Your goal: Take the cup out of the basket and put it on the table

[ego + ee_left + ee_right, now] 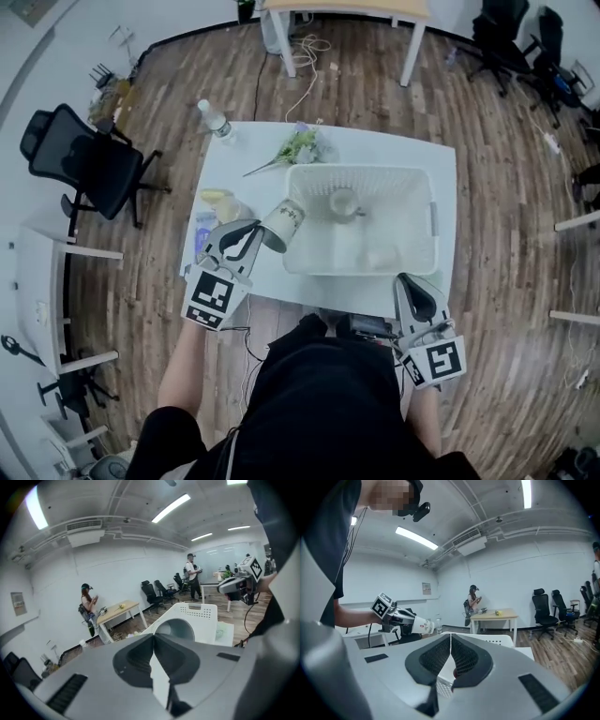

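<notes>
Paper cup is out: the left gripper has its jaws clamped tight on the cup's wall, holding it tipped sideways in the air above the white basket's left wall. The right gripper is pressed together on nothing (parked by the table's near edge). Lift looks done, set-down remains. Bare table lies left of the basket, a narrow strip: small items farther left, the table edge near.

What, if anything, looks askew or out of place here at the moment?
Only the cup: the left gripper holds it by its rim, tipped nearly sideways at the left edge of the basket. Nothing looks spilled or damaged.
</notes>
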Available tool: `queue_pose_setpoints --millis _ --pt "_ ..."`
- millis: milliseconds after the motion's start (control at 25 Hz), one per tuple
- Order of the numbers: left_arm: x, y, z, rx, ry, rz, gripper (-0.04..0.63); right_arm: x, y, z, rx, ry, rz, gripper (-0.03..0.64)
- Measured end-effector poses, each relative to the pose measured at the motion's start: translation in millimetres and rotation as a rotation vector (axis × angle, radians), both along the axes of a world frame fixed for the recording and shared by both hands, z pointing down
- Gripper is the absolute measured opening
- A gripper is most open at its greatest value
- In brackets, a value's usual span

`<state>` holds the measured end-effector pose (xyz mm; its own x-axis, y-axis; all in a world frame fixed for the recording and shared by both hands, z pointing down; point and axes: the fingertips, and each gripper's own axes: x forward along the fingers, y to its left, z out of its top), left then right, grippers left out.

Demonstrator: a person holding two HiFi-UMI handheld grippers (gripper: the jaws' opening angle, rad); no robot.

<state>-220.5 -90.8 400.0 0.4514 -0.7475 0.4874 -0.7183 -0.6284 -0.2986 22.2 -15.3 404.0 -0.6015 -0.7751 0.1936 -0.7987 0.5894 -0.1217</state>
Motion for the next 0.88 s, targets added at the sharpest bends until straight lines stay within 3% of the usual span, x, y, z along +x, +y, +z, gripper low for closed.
queue_pose_setpoints --millis 120,240,560,680,880 --pt "-45.4 5.8 18.3 -0.055 -0.001 -0.138 0.015 -21.6 -7.7 1.9 0.003 0.006 -0.056 0.025" --pt "-73.5 13.1 54.4 -0.163 -0.05 -0.223 0.015 -35.3 -10.6 1.0 0.006 0.009 -0.088 0.025" --pt "-97.6 33.6 178.3 -0.655 -0.017 -0.31 0.015 -45.8 -1.3 8.9 -0.029 0.051 -0.086 0.025" --pt "-105.3 39.9 209.8 -0.777 -0.065 -0.315 0.015 -44.0 1.5 5.7 -0.034 0.062 -0.06 0.025" --pt "-104.0 44.3 245.3 -0.9 -0.212 -0.225 0.015 -34.0 6.3 6.8 -0.05 0.074 -0.017 0.025"
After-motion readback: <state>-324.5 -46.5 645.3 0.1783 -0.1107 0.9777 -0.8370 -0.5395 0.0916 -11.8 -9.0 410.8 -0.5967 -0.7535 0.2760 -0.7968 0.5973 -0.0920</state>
